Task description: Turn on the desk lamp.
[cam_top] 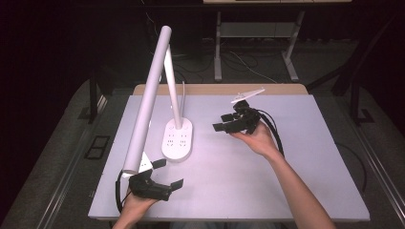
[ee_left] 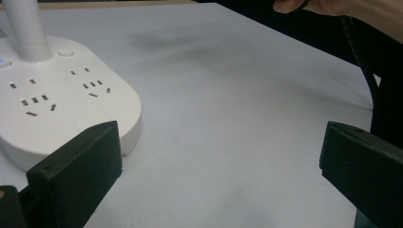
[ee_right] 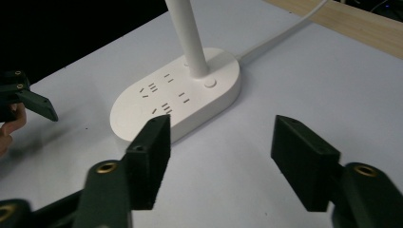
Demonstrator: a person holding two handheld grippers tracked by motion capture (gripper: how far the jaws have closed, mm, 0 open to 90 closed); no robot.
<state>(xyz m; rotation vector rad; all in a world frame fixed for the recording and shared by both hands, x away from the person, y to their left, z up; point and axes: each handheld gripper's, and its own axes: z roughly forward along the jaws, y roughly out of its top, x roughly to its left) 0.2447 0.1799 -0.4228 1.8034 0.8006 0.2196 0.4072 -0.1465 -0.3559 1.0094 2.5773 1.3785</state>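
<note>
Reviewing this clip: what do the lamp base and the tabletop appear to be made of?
Lamp base: probably molded white plastic, smooth and slightly glossy, with rounded edges and socket slots cut into its top. Tabletop: a matte pale grey sheet, no glare, likely laminate or a mat; a light wood-look edge shows along the far side.

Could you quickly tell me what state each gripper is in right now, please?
Left gripper: open, holding nothing.
Right gripper: open, holding nothing.
</note>
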